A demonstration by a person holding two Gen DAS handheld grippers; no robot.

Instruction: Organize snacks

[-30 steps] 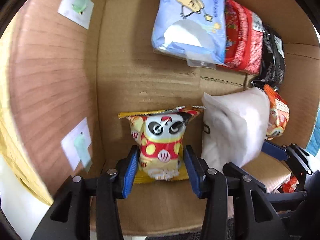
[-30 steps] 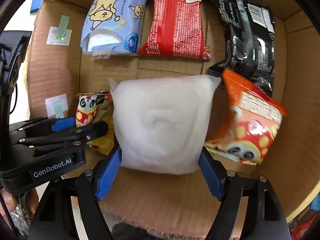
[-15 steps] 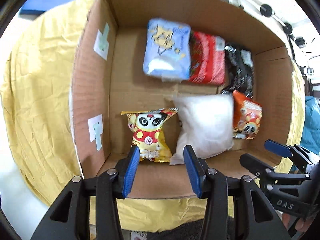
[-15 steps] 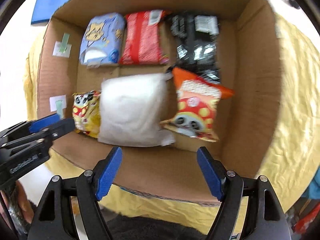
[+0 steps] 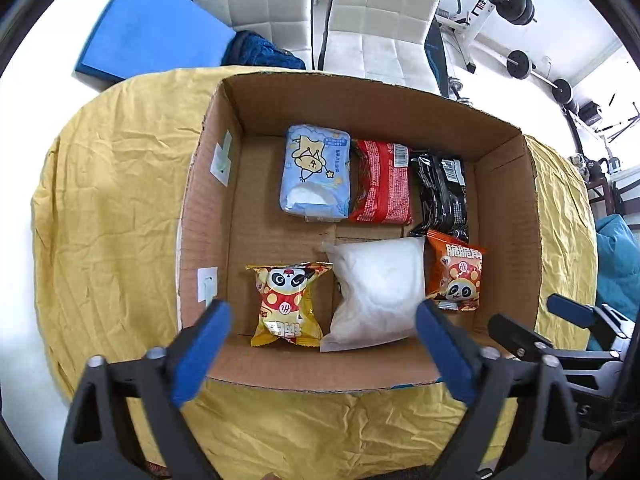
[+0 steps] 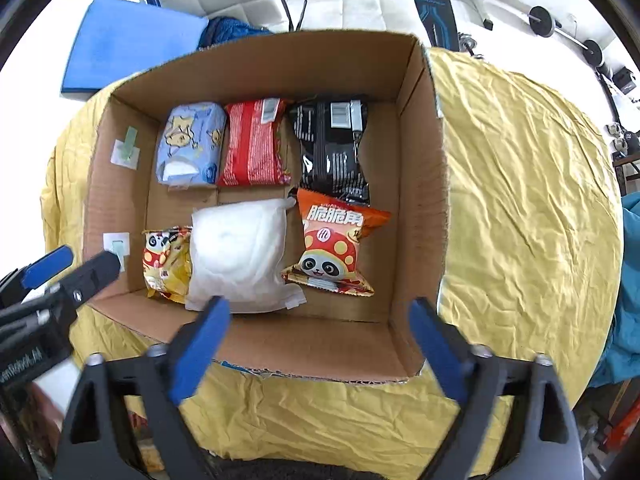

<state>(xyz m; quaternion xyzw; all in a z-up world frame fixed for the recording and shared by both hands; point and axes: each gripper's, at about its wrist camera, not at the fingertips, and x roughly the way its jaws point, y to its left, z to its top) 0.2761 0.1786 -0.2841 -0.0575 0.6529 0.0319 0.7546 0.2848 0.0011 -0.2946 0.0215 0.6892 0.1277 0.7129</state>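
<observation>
A cardboard box (image 5: pixel 212 208) (image 6: pixel 420 184) on a yellow cloth holds several packs in two rows. At the back lie a pale blue pack (image 5: pixel 316 174) (image 6: pixel 190 142), a red pack (image 5: pixel 382 182) (image 6: pixel 252 142) and a black pack (image 5: pixel 442 194) (image 6: pixel 332 148). In front lie a yellow panda snack (image 5: pixel 286 304) (image 6: pixel 166 264), a white pack (image 5: pixel 378 292) (image 6: pixel 236 254) and an orange panda snack (image 5: pixel 456 270) (image 6: pixel 330 248). My left gripper (image 5: pixel 322 344) hangs open above the box's near wall, holding nothing. My right gripper (image 6: pixel 318 344) is open and empty too, also over the near wall.
The yellow cloth (image 5: pixel 112 208) (image 6: pixel 528 200) covers a round table around the box. Behind it stand white padded chairs (image 5: pixel 320 4), a blue mat (image 5: pixel 148 36) and exercise gear (image 5: pixel 520 8). Each gripper shows at the side of the other's view.
Both grippers have pulled up and back out of the box. The left one let go of the yellow panda snack and opened wide; the right one left the white pack lying flat.
</observation>
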